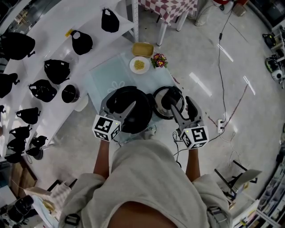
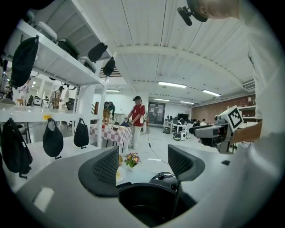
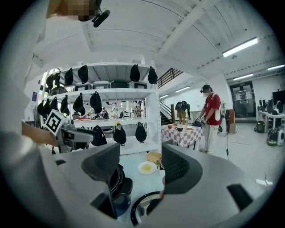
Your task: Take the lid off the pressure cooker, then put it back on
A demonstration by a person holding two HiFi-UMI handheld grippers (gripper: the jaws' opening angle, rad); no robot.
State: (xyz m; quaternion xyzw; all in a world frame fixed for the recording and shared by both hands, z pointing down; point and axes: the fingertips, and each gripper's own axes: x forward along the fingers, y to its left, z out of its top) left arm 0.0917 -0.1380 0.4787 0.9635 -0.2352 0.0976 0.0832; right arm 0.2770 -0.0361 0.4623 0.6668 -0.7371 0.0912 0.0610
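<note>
Claws fill the near field. The left claw (image 1: pixel 119 106) hangs released, its jaws spread wide above the open mouth of the pressure cooker (image 1: pixel 129 111). In the left gripper view only the pot's dark rim lies below the gap. Just to its right, the right claw (image 1: pixel 181 107) is also released and empty, jaws apart over the lid (image 1: pixel 165 101). The right gripper view shows the lid's black ring beneath that gap. The lid lies flat on the bench (image 1: pixel 103 81), off the pot and just beside it, close to the bench's right edge; whether the two touch cannot be told. Behind the cooker the bench top is bare on its left half. Near its far edge stand a plate of yellow food (image 1: pixel 139 65), a small bunch of flowers (image 1: pixel 159 60) and a yellow dish (image 1: pixel 143 49). A white shelf (image 1: pixel 46 46) carrying black bags (image 1: pixel 57 70) crowds the bench's left side. To the right the floor (image 1: pixel 209 62) lies open, crossed by a thin cable (image 1: pixel 219 53) that runs to a power strip (image 1: pixel 220 125). Farther off stands a checkered table (image 1: pixel 168 8), with a person in a red top (image 2: pixel 138 119) beside it.
</note>
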